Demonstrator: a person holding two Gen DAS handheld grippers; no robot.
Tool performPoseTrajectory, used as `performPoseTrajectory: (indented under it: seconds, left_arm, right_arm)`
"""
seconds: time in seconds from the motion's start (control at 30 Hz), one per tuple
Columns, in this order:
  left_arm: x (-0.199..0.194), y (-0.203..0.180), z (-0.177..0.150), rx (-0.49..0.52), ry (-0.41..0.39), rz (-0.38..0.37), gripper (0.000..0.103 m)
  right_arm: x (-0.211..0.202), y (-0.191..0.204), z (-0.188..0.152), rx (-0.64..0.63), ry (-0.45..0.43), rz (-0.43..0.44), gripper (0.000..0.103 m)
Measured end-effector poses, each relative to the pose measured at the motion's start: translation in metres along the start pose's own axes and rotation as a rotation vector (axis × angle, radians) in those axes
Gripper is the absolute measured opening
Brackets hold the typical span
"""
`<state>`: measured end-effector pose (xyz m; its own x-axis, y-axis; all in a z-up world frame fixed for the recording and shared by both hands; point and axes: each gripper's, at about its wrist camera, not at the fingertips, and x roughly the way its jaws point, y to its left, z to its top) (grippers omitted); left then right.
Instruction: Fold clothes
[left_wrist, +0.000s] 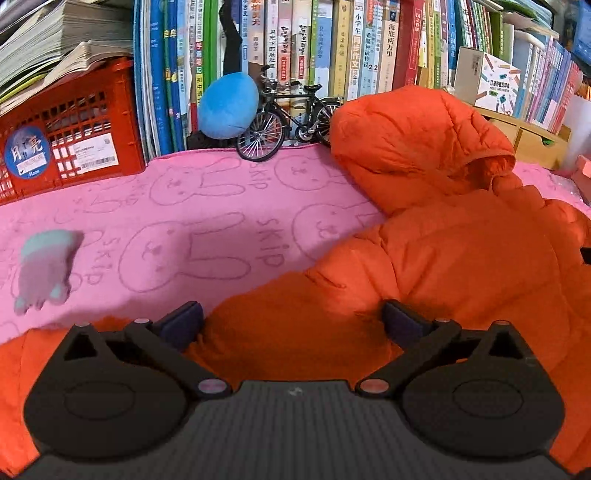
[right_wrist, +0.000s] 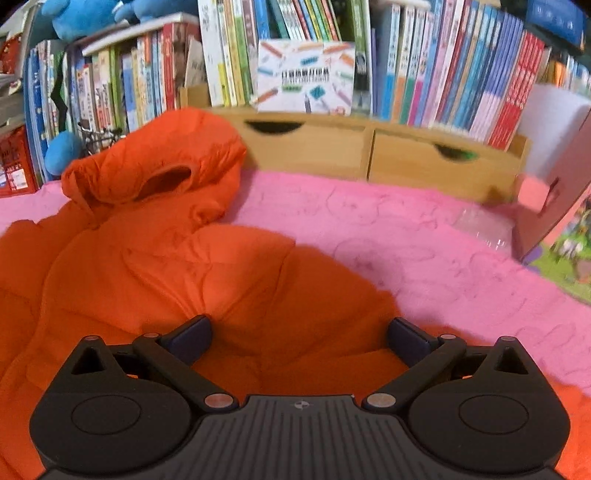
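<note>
An orange puffer jacket (left_wrist: 443, 240) lies spread on a pink blanket (left_wrist: 184, 206) printed with rabbit outlines, its hood (left_wrist: 413, 136) toward the books at the back.

The left tongs (left_wrist: 291, 325) stand wide, with nothing pinched between them. They hang over the jacket's near edge, and orange fabric fills the gap between the two fingers. Whether the pads touch the cloth cannot be told. The jacket's body stretches ahead and to the right of them.

The right tongs (right_wrist: 299, 341) also stand wide and hold nothing. They hang over the jacket's other side, where the fabric meets the bare blanket to the right, with the hood ahead and to the left.

On the blanket to the left lies a small pale toy (left_wrist: 44, 269), well apart from the jacket. At the back stand a red crate (left_wrist: 70, 147), a blue plush toy (left_wrist: 227, 105) and a model bicycle (left_wrist: 288, 118). Behind them runs a row of books (left_wrist: 332, 48). Wooden drawers (right_wrist: 369, 151) sit beyond the blanket on the right.
</note>
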<state>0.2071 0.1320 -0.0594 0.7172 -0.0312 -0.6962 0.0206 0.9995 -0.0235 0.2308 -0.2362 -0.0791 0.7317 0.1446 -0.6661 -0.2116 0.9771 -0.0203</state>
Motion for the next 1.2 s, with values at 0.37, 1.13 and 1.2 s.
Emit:
performPoseTrajectory:
  seconds: [0.37, 1.13, 1.2]
  left_arm:
    - [0.045, -0.014, 0.044, 0.094, -0.048, 0.292, 0.103]
    - [-0.092, -0.059, -0.075, 0.068, -0.068, 0.146, 0.103]
    - [-0.095, -0.048, -0.074, 0.032, -0.061, 0.166, 0.103]
  right_arm:
    - [0.004, 0.014, 0.006, 0.037, -0.012, -0.091, 0.056]
    - [-0.124, 0.064, -0.065, -0.115, -0.065, 0.121, 0.071]
    - [-0.129, 0.039, -0.066, -0.081, -0.064, -0.026, 0.071]
